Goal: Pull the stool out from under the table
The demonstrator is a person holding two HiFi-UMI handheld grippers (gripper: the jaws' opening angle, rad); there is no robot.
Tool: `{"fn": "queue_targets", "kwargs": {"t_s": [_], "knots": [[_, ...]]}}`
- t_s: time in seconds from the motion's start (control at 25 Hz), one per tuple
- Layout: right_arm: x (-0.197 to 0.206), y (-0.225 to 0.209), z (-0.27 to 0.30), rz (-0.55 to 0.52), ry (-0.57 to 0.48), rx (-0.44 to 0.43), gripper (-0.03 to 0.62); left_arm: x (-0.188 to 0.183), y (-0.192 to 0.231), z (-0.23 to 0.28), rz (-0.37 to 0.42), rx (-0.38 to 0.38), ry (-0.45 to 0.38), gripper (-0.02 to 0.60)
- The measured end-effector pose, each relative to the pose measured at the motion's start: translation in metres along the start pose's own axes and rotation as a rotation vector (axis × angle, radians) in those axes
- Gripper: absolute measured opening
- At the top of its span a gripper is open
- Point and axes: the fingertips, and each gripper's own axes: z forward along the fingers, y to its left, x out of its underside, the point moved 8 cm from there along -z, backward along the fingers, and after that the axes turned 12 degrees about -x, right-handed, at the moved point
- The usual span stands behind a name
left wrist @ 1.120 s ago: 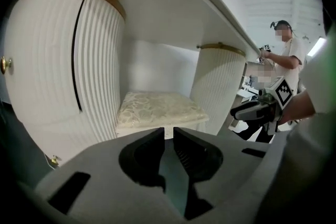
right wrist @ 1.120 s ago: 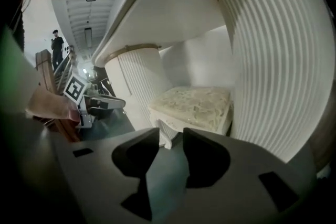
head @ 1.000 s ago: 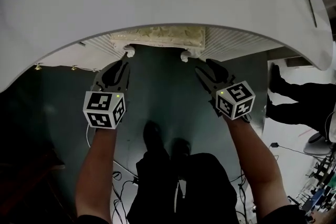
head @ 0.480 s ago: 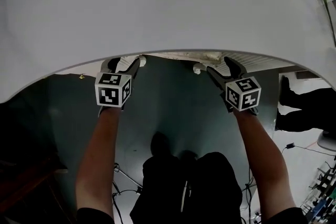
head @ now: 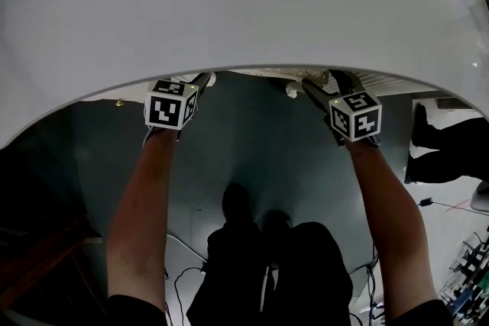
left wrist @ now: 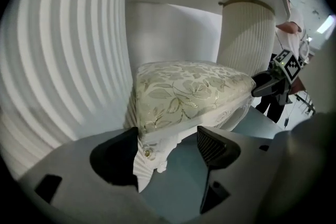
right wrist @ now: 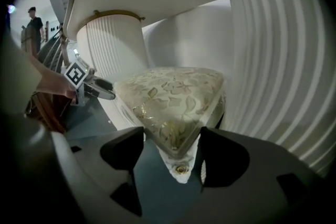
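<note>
Under the desk [head: 229, 4], the left hand-held gripper [left wrist: 169, 140] is opening its jaws around one corner of the tucked-in stool [left wrist: 189, 89], the right hand-held gripper [right wrist: 172, 140] straddles the other with jaws wide apart, neither yet gripping, so clamping both and pulling back probably comes next.

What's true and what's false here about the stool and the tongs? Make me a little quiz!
1. The stool has a flowery pattern. True.
2. The stool stands out in the open, with nothing above it. False: it is under the white table.
3. The left tongs are shut tight on the stool. False: they are opening, with a corner of the stool between them.
4. A corner of the stool sits between the right tongs. True: they are open around it.
</note>
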Motion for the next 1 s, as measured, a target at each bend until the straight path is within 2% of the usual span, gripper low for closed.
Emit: {"fn": "queue_targets", "kwargs": {"t_s": [0.24,0.44,0.72,0.88,1.0], "knots": [[-0.006,0.012,0.005,0.001,0.033,-0.01,0.314,-0.001,0.011,-0.012,-0.183,0.036,0.04,0.374],[-0.004,0.001,-0.007,-0.038,0.089,-0.052,0.322,0.011,-0.008,-0.03,-0.084,0.011,0.098,0.307],[0.004,0.016,-0.022,0.002,0.11,-0.05,0.293,0.03,-0.022,-0.057,-0.09,0.015,0.131,0.305],[0.026,0.043,-0.033,0.016,0.137,-0.077,0.253,0.041,-0.017,-0.06,-0.048,0.001,0.176,0.302],[0.04,0.068,-0.04,0.011,0.137,-0.102,0.254,0.049,-0.011,-0.069,-0.019,-0.005,0.205,0.305]]}}
